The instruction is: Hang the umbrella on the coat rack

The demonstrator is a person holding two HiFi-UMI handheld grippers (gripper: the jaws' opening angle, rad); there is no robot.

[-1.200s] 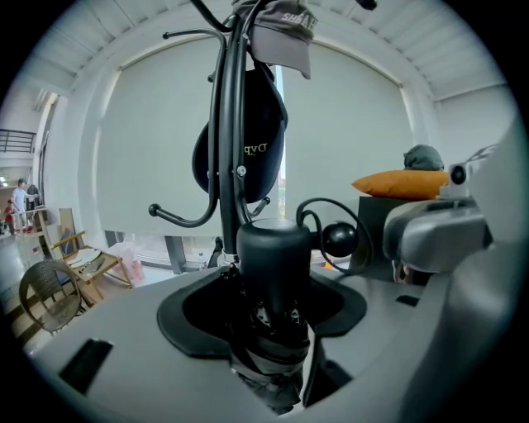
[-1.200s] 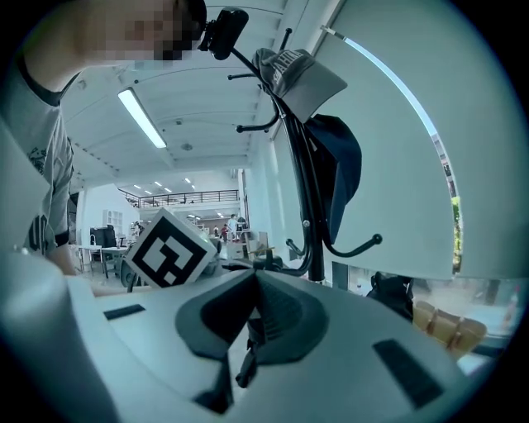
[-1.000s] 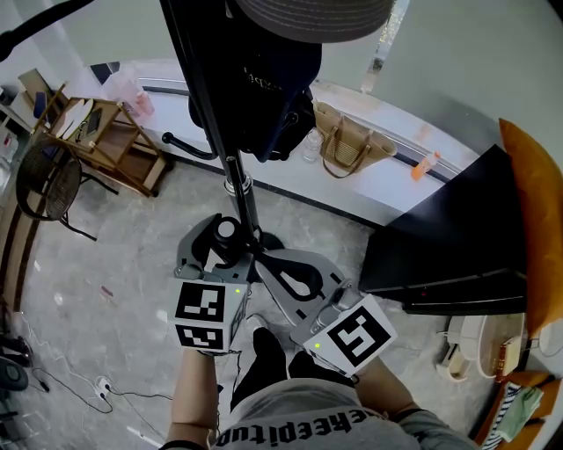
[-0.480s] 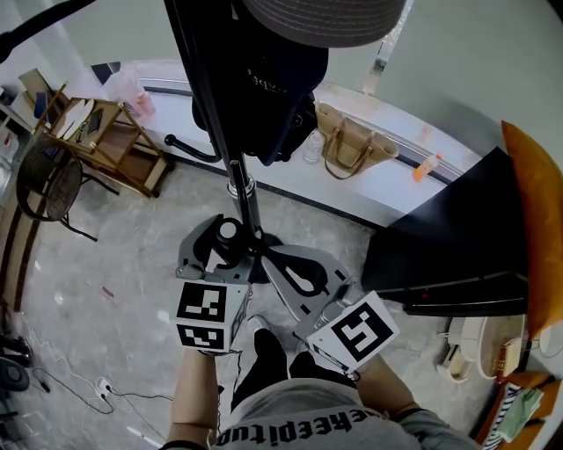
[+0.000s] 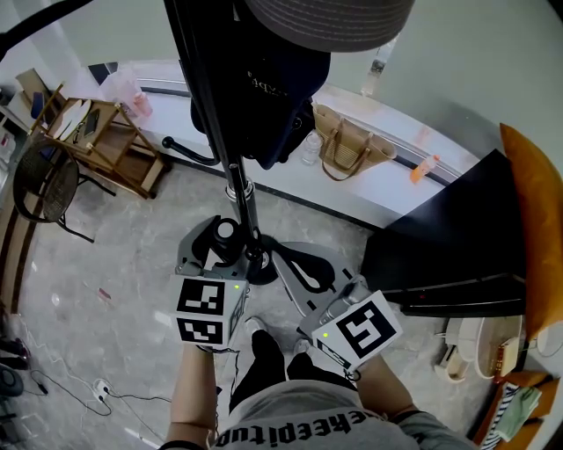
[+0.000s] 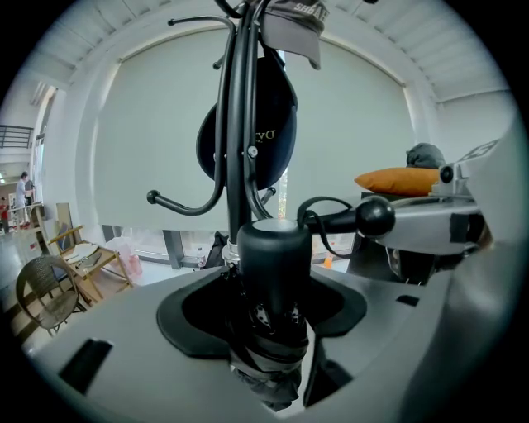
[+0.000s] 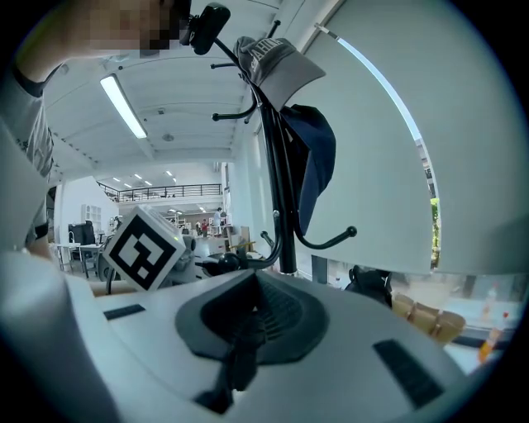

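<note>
Left claw (image 5: 225,249) is clamped narrow on the folded black fabric umbrella (image 6: 276,264). It grips just below the thick, round-topped black handle, which points upward. Seen from the head, this claw sits low and just left of the coat rack's black metal pole (image 5: 236,171), almost against its lower part. A thin black cord loop (image 6: 321,199) shows beside the handle top. Whether it is the umbrella's own hanging strap cannot be told.

Higher up the pole, a curved black hook with a ball end (image 5: 183,149) reaches out to the left and carries nothing. Further up hangs a dark navy fabric bag or cap (image 5: 273,88), and a grey brimmed hat (image 5: 325,18) sits at the very top.

Right of the pole's base, the right claw (image 7: 248,314) has its dark ribbed pads pressed together with nothing between them. It waits close beside the left claw without touching the umbrella.

As for progress, the umbrella has been picked up and brought right to the rack, so the carrying part looks done. The hanging itself is not yet done: no part of the umbrella rests on any hook. What seems left is to raise it to a free hook, likely the empty lower one, catch the strap or handle there, and let go.
</note>
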